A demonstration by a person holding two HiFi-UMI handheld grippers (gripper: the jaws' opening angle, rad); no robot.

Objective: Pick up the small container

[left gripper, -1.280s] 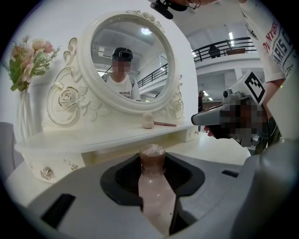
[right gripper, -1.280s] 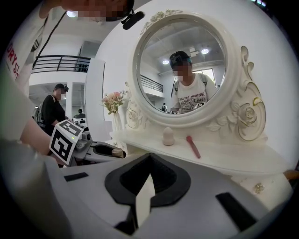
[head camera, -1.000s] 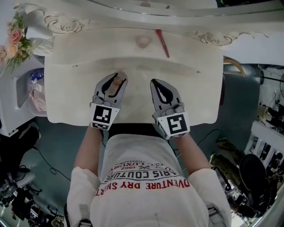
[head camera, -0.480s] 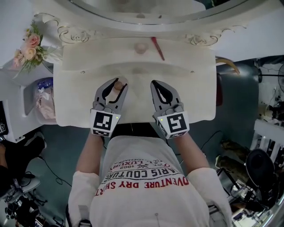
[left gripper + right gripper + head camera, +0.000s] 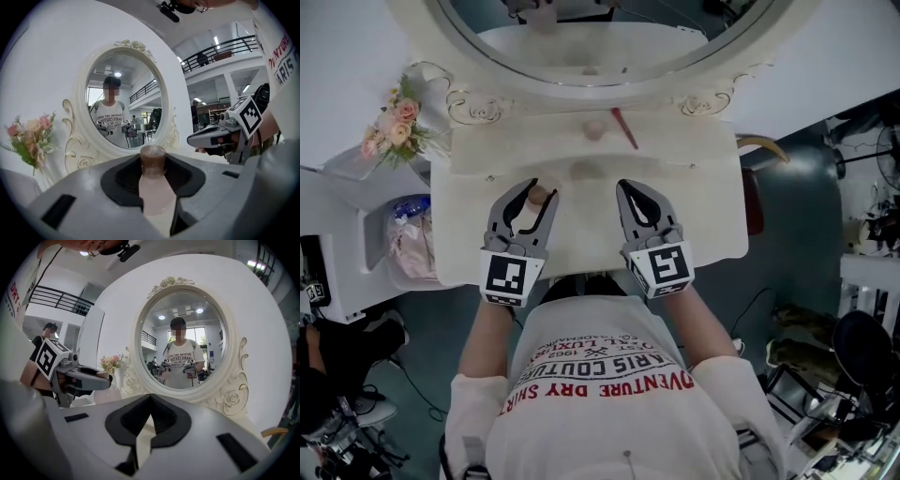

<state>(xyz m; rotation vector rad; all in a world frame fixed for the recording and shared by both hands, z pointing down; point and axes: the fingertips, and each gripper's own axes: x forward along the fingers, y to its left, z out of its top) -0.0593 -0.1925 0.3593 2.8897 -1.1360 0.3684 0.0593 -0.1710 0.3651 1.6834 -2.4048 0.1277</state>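
Note:
The small container [image 5: 153, 185], a pale pink bottle with a brown cap, stands upright between the jaws of my left gripper [image 5: 153, 165], which is shut on it. In the head view the left gripper [image 5: 532, 200] hovers over the left front of the cream vanity table [image 5: 703, 211] with the container [image 5: 538, 195] showing between its jaws. My right gripper [image 5: 630, 189] is beside it on the right, shut and empty. In the right gripper view its jaws [image 5: 150, 399] meet at the tip with nothing between them.
An oval mirror [image 5: 600, 37] in an ornate frame rises behind the table. A small pink round thing [image 5: 593, 130] and a red stick [image 5: 624, 127] lie on the back ledge. Flowers [image 5: 394, 131] stand at the left corner, above a bin with a bag [image 5: 411, 246].
The left gripper keeps its hold on the container. Both grippers have drawn back a little toward the table's front edge, and the head view now takes in more of the mirror.

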